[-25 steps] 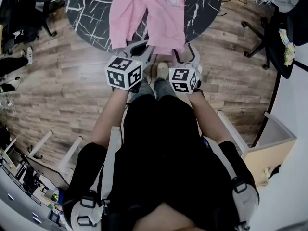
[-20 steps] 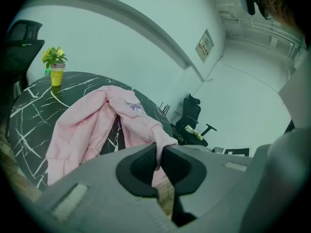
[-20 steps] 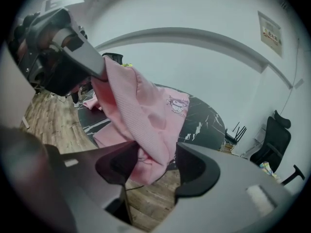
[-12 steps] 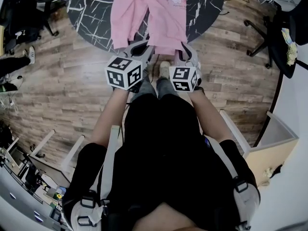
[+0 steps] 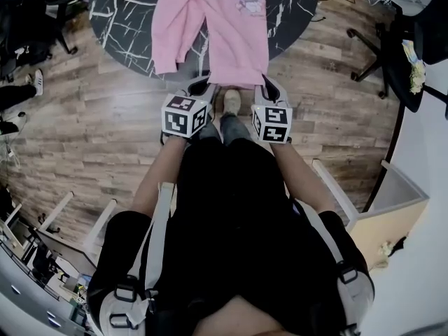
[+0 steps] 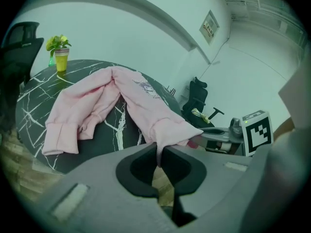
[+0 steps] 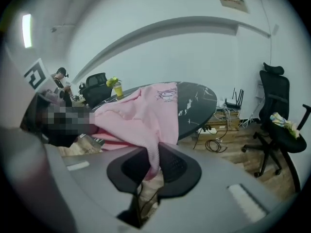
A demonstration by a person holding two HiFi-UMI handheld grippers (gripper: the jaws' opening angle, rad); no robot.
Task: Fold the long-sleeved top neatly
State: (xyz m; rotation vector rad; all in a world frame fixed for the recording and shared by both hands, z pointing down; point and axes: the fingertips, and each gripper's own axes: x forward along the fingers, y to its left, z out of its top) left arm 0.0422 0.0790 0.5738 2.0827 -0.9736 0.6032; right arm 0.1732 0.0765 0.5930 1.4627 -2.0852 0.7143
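Observation:
A pink long-sleeved top (image 5: 231, 33) with a cartoon print lies on the round dark marble table (image 5: 133, 19), its hem hanging over the near edge. My left gripper (image 5: 205, 82) is shut on the hem's left corner; in the left gripper view the pink cloth (image 6: 97, 106) runs down into the pinched left gripper (image 6: 159, 152). My right gripper (image 5: 266, 82) holds the hem's right corner. Its jaws are closing, and the pads press a fold of the top (image 7: 146, 115) at the right gripper (image 7: 154, 161). One sleeve (image 5: 171, 40) lies folded at the left.
A yellow pot with a plant (image 6: 60, 57) stands at the table's far side. Black office chairs (image 5: 392, 40) are at the right, with cables (image 7: 218, 140) on the wooden floor under the table. The person's shoe (image 5: 231, 102) shows between the grippers.
The right gripper's jaws, spread wide a second ago, have closed on the hem. The left gripper has sunk a little, still pinching the cloth.

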